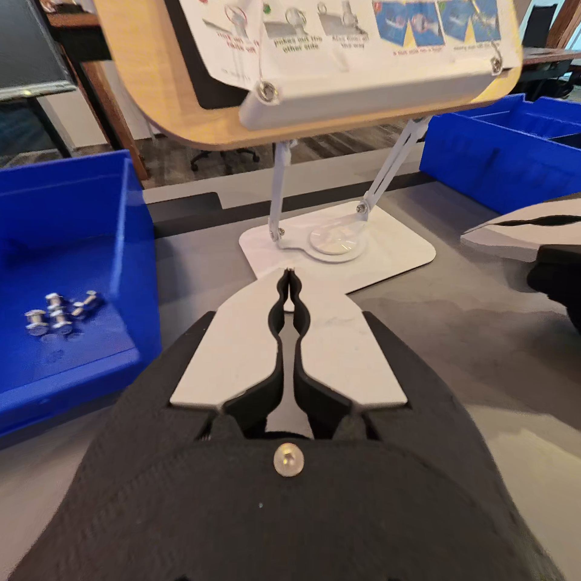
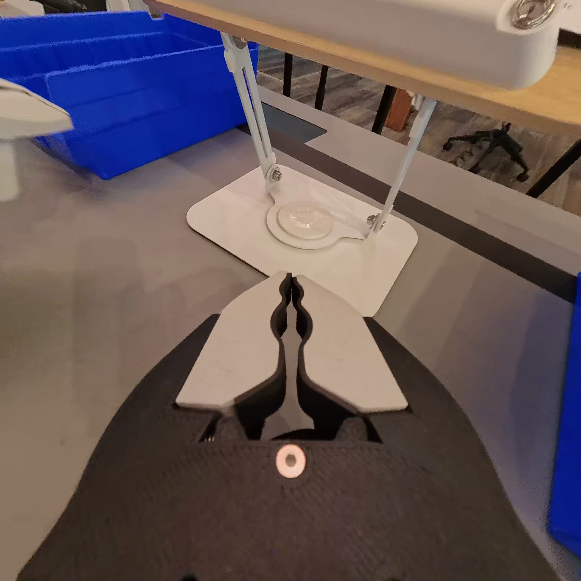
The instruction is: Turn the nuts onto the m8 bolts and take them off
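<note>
Landmark: white stand base (image 1: 377,251) on the grey table (image 1: 456,345).

Left gripper (image 1: 290,273): fingertips closed together, nothing between them, just in front of the base's near corner. Right gripper (image 2: 291,278): the same, pads meeting on air at the base's near edge.

Only the left wrist view shows the bolts (image 1: 59,311): a small cluster with nuts threaded on, lying on the floor of the blue bin (image 1: 132,251) left of the base. Long axes differ; most tilt up and away, one points right. Blurred, so the count is uncertain.

Only the right wrist view shows a second blue bin (image 2: 566,440) right of the base, contents hidden.
</note>
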Action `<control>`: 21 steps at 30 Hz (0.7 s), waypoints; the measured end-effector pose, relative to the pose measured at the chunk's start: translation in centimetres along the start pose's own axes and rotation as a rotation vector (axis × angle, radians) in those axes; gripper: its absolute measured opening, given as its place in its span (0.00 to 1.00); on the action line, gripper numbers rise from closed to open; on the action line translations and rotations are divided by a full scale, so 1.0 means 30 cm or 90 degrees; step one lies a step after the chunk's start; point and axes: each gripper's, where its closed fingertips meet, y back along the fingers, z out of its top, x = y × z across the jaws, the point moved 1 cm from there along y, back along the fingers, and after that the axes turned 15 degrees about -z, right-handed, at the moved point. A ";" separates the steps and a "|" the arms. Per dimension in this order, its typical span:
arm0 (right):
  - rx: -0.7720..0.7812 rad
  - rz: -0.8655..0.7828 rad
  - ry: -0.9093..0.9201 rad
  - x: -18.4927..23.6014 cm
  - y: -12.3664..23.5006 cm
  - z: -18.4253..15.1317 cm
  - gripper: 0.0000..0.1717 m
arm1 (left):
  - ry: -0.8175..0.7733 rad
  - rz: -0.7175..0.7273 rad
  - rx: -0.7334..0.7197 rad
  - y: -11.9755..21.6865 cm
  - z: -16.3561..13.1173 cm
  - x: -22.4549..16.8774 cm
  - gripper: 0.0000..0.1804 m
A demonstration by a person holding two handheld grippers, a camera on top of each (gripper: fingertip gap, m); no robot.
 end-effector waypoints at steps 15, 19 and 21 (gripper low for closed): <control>0.021 -0.055 0.040 -0.049 -0.018 -0.029 0.00 | -0.009 0.013 -0.005 0.038 -0.003 0.059 0.00; 0.018 -0.038 0.043 -0.035 -0.016 -0.031 0.00 | -0.027 0.060 -0.041 0.168 0.089 0.168 0.06; 0.017 -0.026 0.041 -0.027 -0.017 -0.030 0.00 | -0.032 0.093 -0.026 0.241 0.128 0.268 0.09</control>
